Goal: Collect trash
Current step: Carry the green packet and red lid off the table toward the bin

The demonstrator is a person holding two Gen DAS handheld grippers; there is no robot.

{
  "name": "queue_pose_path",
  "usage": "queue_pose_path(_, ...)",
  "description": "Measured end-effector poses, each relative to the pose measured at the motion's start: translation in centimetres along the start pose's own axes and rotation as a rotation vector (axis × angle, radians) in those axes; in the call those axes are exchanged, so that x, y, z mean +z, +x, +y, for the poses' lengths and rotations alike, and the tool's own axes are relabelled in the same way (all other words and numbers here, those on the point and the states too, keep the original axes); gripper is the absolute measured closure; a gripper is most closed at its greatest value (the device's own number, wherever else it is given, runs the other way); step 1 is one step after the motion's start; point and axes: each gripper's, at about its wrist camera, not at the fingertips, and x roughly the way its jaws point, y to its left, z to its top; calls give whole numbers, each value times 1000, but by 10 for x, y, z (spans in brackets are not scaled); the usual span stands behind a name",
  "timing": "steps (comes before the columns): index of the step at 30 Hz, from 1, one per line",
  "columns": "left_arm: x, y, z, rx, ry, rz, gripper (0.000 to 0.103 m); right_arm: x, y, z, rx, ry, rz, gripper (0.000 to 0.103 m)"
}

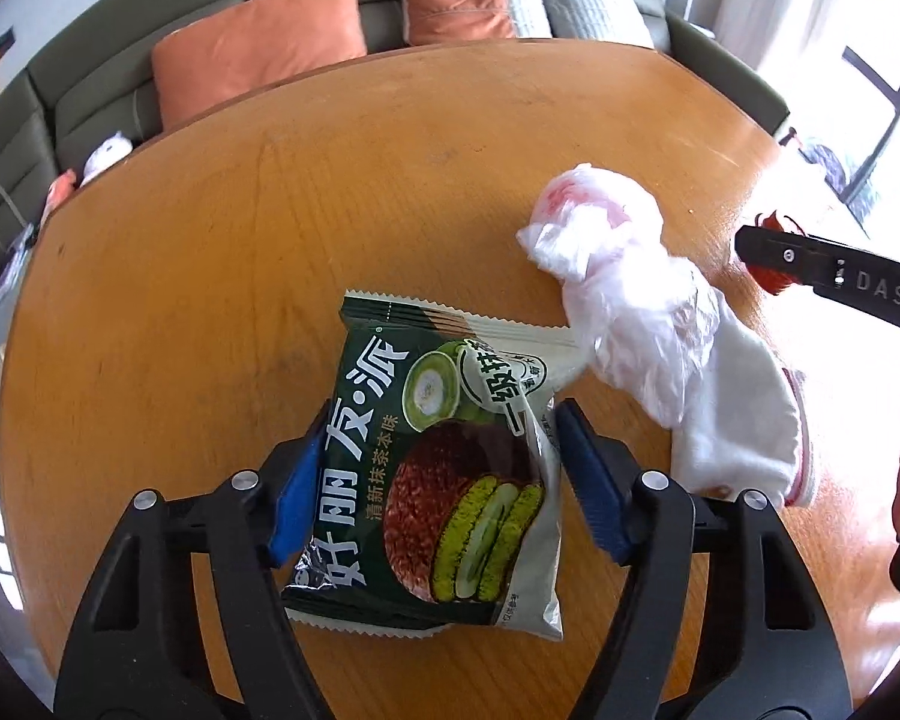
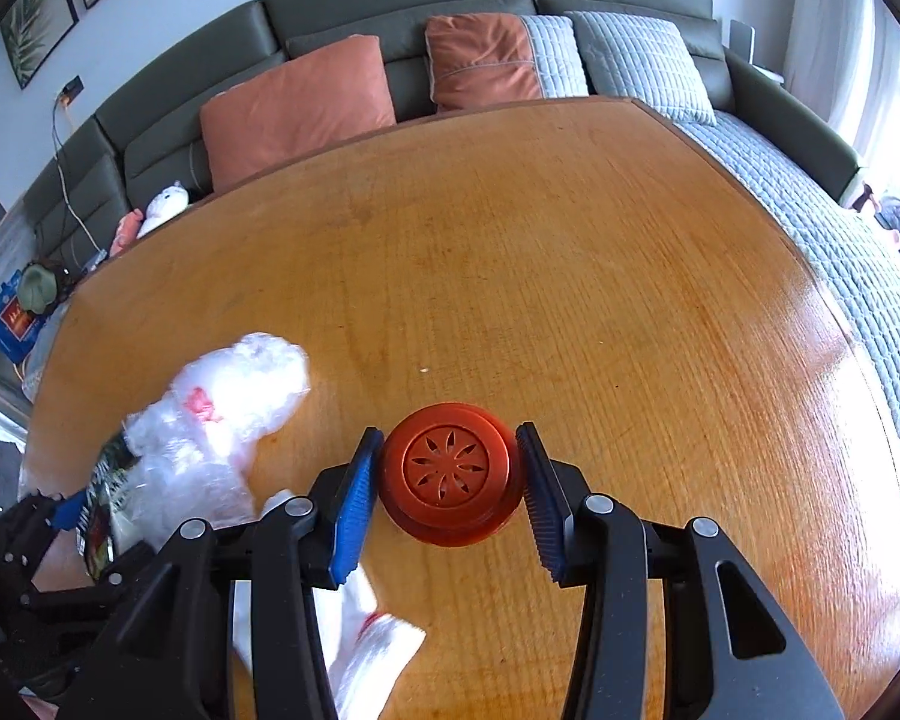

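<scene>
A green snack packet (image 1: 438, 468) lies on the round wooden table (image 1: 270, 210). My left gripper (image 1: 438, 450) is closed around it, both blue pads against its sides. A crumpled clear plastic bag (image 1: 606, 252) lies to its right, over a white sock (image 1: 744, 420). My right gripper (image 2: 450, 480) has its blue pads against both sides of a round red container (image 2: 453, 480) with a flower-cut lid. The bag (image 2: 222, 420) and sock (image 2: 366, 648) lie to its left. The right gripper (image 1: 768, 246) also shows at the right edge of the left wrist view.
A grey sofa (image 2: 390, 18) with orange cushions (image 2: 297, 108) and grey quilted cushions (image 2: 636, 60) runs behind the table. A white plush toy (image 2: 165, 204) sits on the sofa at left. A quilted throw (image 2: 840, 240) covers the seat beside the table's right edge.
</scene>
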Motion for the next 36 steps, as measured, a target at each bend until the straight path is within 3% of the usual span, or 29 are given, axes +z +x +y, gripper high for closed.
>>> queue_pose_path(9,-42,-42,19,-6,-121,-28,37,-12,-46,32,67,-47,-51,56)
queue_pose_path(16,-76,-96,45,28,-190,-98,37,-38,-81,88,144,-143,-68,56)
queue_pose_path(23,-118,-141,83,87,-277,-147,37,-80,-108,179,255,-281,-54,56)
queue_pose_path(36,-250,-208,190,261,-566,-168,37,-168,-141,363,493,-587,23,56)
